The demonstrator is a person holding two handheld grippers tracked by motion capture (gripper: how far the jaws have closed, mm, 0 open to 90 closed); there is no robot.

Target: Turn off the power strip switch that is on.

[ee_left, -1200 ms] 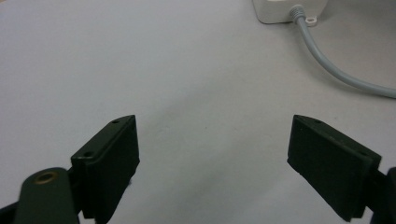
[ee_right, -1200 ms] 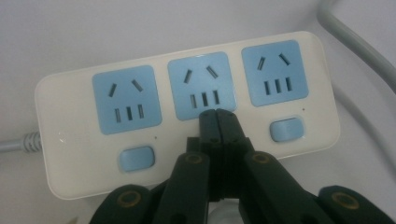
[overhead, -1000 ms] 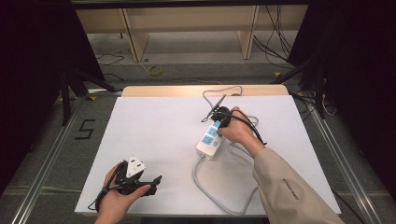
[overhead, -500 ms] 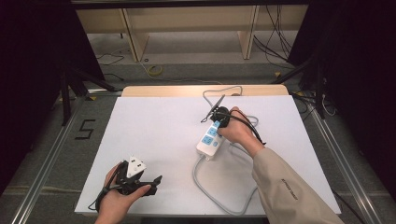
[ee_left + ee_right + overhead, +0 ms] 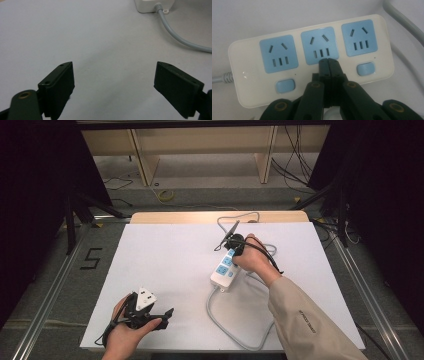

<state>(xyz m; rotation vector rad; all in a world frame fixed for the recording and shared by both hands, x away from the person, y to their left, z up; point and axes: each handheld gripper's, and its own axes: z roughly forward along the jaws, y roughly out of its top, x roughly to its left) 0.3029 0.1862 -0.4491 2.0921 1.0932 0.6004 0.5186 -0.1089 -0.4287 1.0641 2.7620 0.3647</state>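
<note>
Power strip point(image 5: 312, 60): glossy white rounded plastic slab with three pale-blue square sockets.

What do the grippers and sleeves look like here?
Both grippers are black. The left gripper has two flat rectangular jaws with small screw holes and brass-ringed pivots. The right gripper has narrow jaws on linkages with brass-ringed pivots. A black cable loops from it. The right arm wears a beige sleeve with small dark lettering.

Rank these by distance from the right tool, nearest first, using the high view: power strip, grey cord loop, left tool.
1. Power strip: directly under the right tool, mid-table.
2. Grey cord loop: trailing from the strip's near end toward the front edge.
3. Left tool: front-left corner of the table.
</note>
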